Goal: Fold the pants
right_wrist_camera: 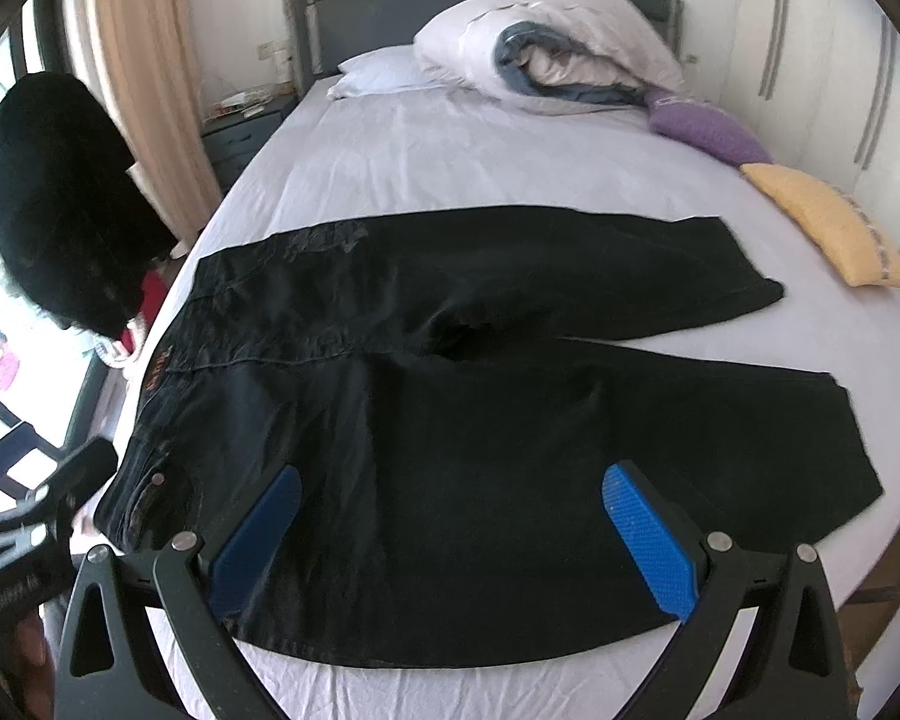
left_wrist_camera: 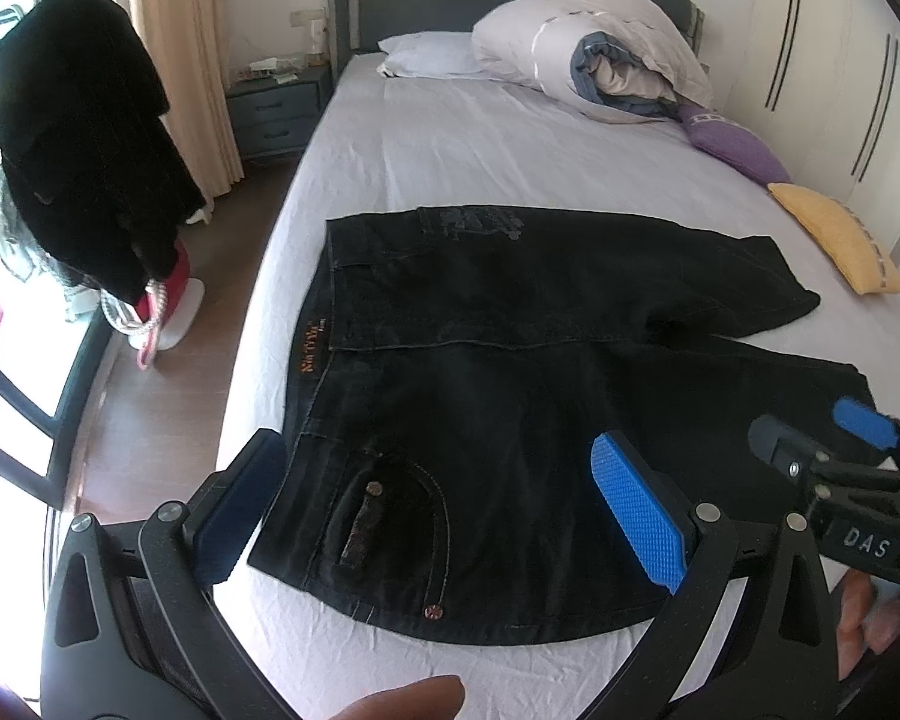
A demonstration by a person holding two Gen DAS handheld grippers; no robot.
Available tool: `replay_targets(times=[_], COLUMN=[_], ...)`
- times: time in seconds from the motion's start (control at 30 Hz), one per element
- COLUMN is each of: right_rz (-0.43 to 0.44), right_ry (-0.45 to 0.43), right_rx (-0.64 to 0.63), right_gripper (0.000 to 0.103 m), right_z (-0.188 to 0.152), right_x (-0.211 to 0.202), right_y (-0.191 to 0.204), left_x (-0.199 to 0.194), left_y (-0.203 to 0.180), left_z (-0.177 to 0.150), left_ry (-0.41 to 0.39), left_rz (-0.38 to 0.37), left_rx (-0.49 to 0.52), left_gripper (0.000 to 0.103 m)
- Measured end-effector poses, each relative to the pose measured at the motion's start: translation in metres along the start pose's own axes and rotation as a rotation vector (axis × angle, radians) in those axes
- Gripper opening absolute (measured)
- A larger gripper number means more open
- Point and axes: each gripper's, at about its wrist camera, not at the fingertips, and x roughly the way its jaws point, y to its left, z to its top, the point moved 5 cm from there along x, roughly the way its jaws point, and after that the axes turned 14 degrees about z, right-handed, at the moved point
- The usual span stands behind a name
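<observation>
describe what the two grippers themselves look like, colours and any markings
Both the left gripper and right gripper have black plastic frames with cut-out slots, silver pivot bolts, and two fingers faced with blue textured pads. White "DAS" lettering marks the right one's body.

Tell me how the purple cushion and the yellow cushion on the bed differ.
The purple cushion lies farther up the bed, touching the rolled duvet; the yellow cushion lies nearer the black pants, touching neither. The purple cushion looks plump and rounded, the yellow cushion flatter and more rectangular. Both rest along the same side of the bed, by the wardrobe, each with a patterned band at one end.
</observation>
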Motion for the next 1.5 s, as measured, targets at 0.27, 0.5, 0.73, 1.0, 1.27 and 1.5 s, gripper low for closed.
replay_targets(times=[0.27, 0.5, 0.73, 1.0, 1.27, 1.5], right_rz=[0.214, 0.377, 0.391, 0.375, 0.364, 0.343], right_ry=[0.033, 0.040, 0.194, 0.270, 0.255, 0.281], right_rx=[0.073, 0.158, -0.077, -0.200, -0.295, -0.444], right_gripper=[0.103, 0.103, 0.098, 0.083, 0.076, 0.074], right_z=[0.026, 0.068, 0.096, 0.145, 0.183, 0.196], right_x=[0.006, 0.016, 0.052, 0.110, 0.154, 0.182], right_y=[-0.035, -0.065, -0.062, -0.091, -0.100, -0.075], left_x=[0.034, 0.095, 0.188, 0.317, 0.364, 0.373], left_y=[0.001, 0.000, -0.027, -0.043, -0.051, -0.065], left_z=[0.037, 0.098, 0.186, 0.230, 0.219, 0.214], left_ry=[-0.039, 0.002, -0.025, 0.175, 0.246, 0.254], left_rz=[-0.063, -0.107, -0.078, -0.174, -0.229, -0.216], left_rx=[0.044, 0.099, 0.366, 0.469, 0.602, 0.646], left_gripper=[0.103, 0.103, 0.103, 0.044, 0.044, 0.032])
